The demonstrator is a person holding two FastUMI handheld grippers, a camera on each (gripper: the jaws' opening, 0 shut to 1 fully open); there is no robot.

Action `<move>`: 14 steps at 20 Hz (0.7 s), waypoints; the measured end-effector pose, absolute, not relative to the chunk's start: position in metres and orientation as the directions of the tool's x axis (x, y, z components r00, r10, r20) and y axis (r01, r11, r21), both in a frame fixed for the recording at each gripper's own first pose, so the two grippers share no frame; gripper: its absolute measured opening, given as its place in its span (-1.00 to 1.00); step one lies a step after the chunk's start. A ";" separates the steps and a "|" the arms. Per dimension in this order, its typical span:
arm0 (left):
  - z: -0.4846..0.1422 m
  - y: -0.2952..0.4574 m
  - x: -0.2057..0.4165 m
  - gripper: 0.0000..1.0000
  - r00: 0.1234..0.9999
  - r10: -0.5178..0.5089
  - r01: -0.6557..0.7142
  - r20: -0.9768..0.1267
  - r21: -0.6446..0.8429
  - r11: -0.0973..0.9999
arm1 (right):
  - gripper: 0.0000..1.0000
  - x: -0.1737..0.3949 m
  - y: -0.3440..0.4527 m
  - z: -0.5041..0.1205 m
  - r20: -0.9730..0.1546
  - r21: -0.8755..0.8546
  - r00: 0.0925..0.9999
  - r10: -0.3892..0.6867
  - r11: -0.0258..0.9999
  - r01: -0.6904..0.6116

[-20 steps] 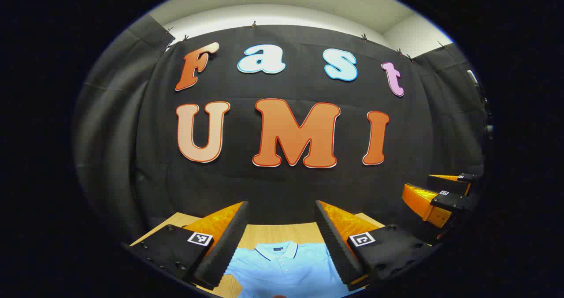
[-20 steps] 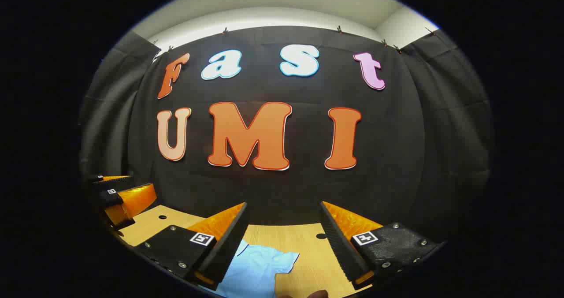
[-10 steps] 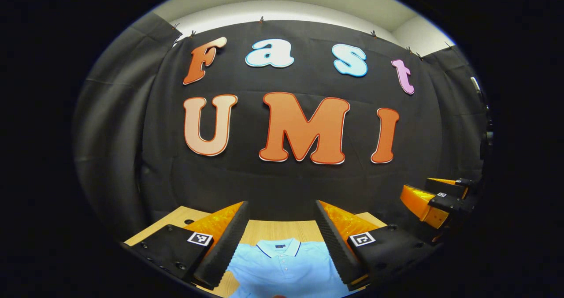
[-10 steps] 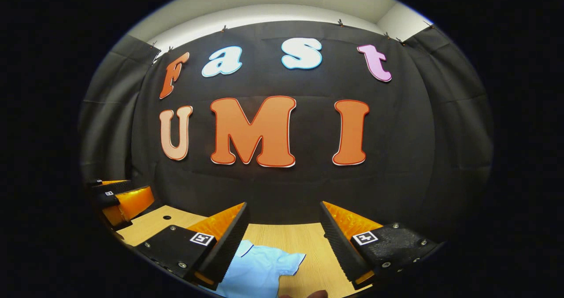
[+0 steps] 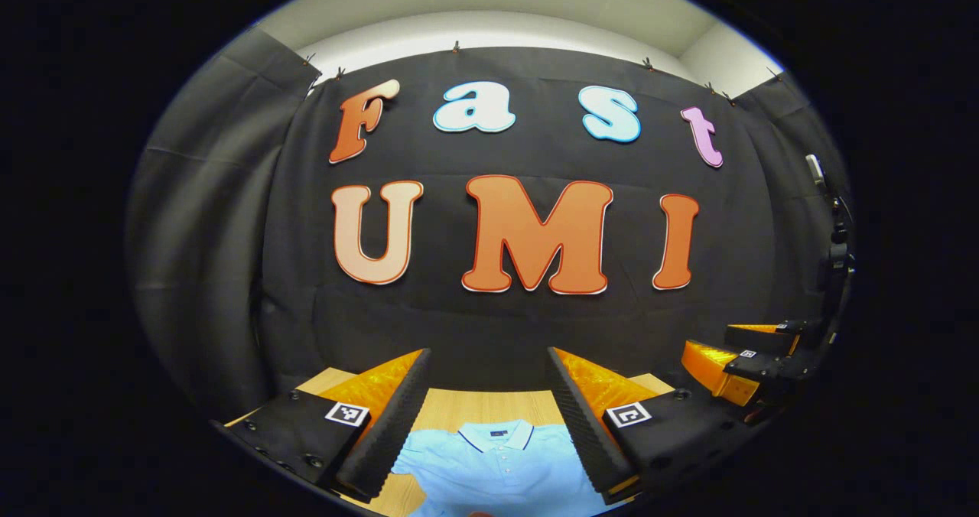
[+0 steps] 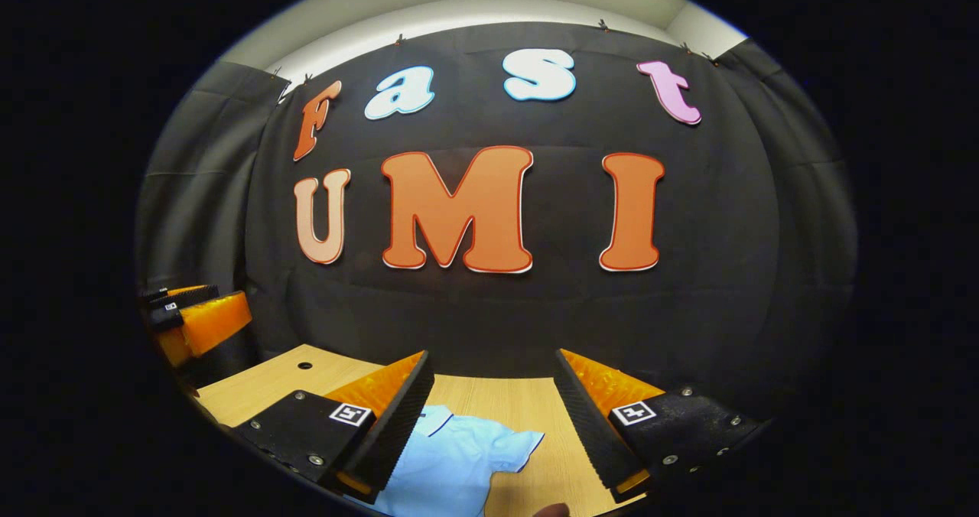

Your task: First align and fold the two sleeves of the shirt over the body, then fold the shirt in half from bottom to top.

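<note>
Right gripper (image 6: 493, 417): fingers spread wide with nothing between them, raised above the table (image 6: 505, 402). Shirt (image 6: 451, 463): light blue with dark trim, lying flat on the wooden tabletop near its front edge, one short sleeve (image 6: 516, 448) spread outward. Left gripper (image 6: 195, 322): at the view's left edge, held above the tabletop's left side. Small round hole (image 6: 305, 365): near the tabletop's left edge.

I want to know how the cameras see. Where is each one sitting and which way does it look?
Left gripper view: rides on the left claw, facing the booth wall, over the shirt; its open fingers show.
Right gripper view: rides on the right claw, facing that wall, over a sleeve; open fingers and a fingertip show.
Both share the shirt, the table and each other's claw.
</note>
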State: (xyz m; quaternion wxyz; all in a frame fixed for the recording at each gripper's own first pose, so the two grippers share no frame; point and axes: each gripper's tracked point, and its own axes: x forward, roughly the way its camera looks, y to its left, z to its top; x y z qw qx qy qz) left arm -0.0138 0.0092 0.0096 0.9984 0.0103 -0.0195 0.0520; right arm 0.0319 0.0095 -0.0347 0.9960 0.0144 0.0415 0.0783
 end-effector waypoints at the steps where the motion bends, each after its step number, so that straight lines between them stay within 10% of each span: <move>1: 0.010 0.009 -0.016 0.99 0.993 0.112 -0.114 0.045 0.024 0.993 | 0.97 0.033 0.009 -0.034 -0.073 0.047 0.982 0.173 0.984 -0.169; 14: 0.007 0.010 -0.017 0.90 0.990 0.137 -0.138 0.032 0.049 0.989 | 0.96 0.063 0.004 -0.077 -0.214 -0.019 0.961 0.176 0.983 -0.184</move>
